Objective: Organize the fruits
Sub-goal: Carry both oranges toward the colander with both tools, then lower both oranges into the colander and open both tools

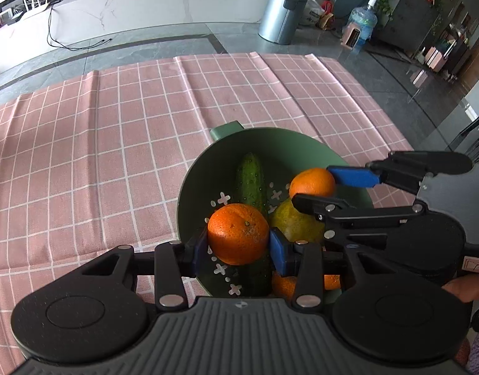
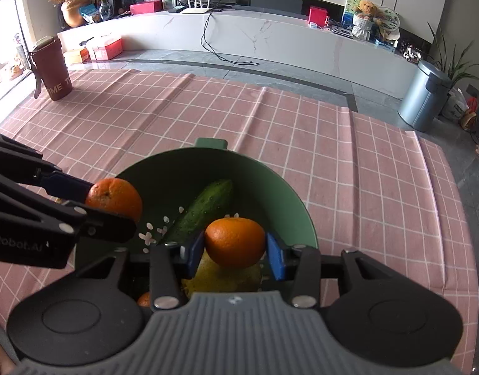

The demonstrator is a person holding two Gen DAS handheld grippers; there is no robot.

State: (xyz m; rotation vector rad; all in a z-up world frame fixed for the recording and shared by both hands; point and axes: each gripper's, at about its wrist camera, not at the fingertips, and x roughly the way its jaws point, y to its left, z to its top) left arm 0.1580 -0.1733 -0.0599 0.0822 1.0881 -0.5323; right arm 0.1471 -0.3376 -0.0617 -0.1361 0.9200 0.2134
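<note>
Holding one fruit each: left gripper [image 1: 238, 243] clamped on a round orange mandarin with dimpled peel [image 1: 238, 233], lower centre of the left wrist view, blue pads on its left and right sides at about the widest part. Right gripper [image 2: 235, 248] likewise closed on a second round orange mandarin [image 2: 235, 242], lower centre of the right wrist view, pads on either flank.

Both fruits sit over the sage-green plastic colander bowl with cross-shaped holes [image 2: 270, 181], which stands on the pink checked tablecloth over the worktop [image 2: 364, 156]. Cannot tell if the fruits touch the contents below; they look lifted clear of the bottom.

Cross-check: the right gripper enters from the right edge of the left wrist view with its mandarin at right of centre; the left gripper comes in from the left edge of the right wrist view, fruit at left of centre. The two mandarins are near each other but apart.

In the bowl: long dark green bumpy cucumber [image 1: 251, 181] lying along the middle, a yellow-green pear-like fruit [image 1: 294, 223] under the right gripper, and another orange piece low down, mostly hidden.

Handling, judged: mandarins light, roughly spherical, peel slightly soft and grippy, bruises if squeezed hard. Round shape can roll out between flat pads, so a hold across the equator, as now, is the safe one. Cucumber stiff, longer, best taken mid-length.

Brown lidded cup [image 2: 52, 68] at upper left of the right wrist view, well apart.
</note>
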